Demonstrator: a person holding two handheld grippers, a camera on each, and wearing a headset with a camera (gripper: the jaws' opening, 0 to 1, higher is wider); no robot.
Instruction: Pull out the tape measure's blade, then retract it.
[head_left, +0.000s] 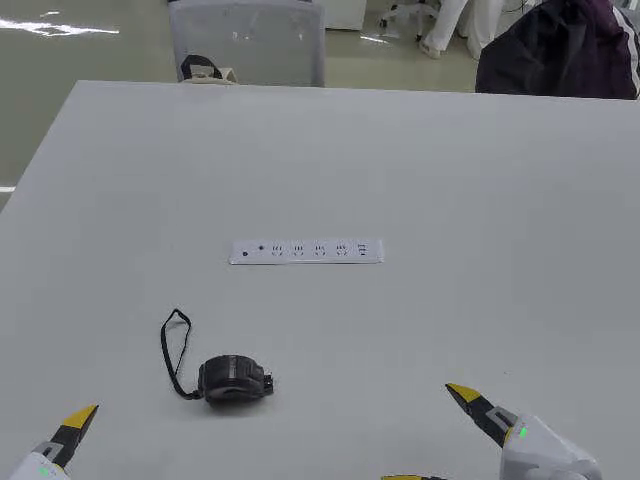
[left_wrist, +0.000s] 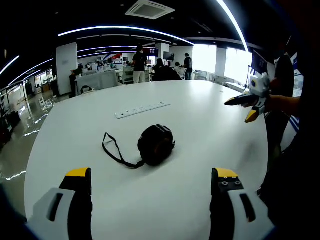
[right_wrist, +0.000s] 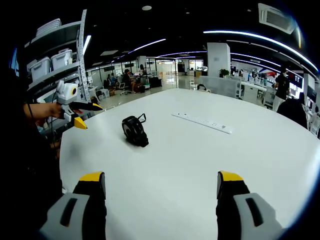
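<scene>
Black tape measure (head_left: 235, 378) sits on the white table (head_left: 450, 180), nearer the left gripper (left_wrist: 152, 173) than the right gripper (right_wrist: 161, 176) — both spread wide, empty. Likely dense, hard, slick; clamp its flat sides, then draw the springy blade.

Long white ceiling strip lights (left_wrist: 120, 28) glowing bright, glossy grey floor (head_left: 60, 30) glaring, matte white tabletop (head_left: 450, 180) showing faint shadows, fisheye edges bending

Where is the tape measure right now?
Head view: the tape measure lies on the white table, left of centre, nearer the person than the power strip.
</scene>
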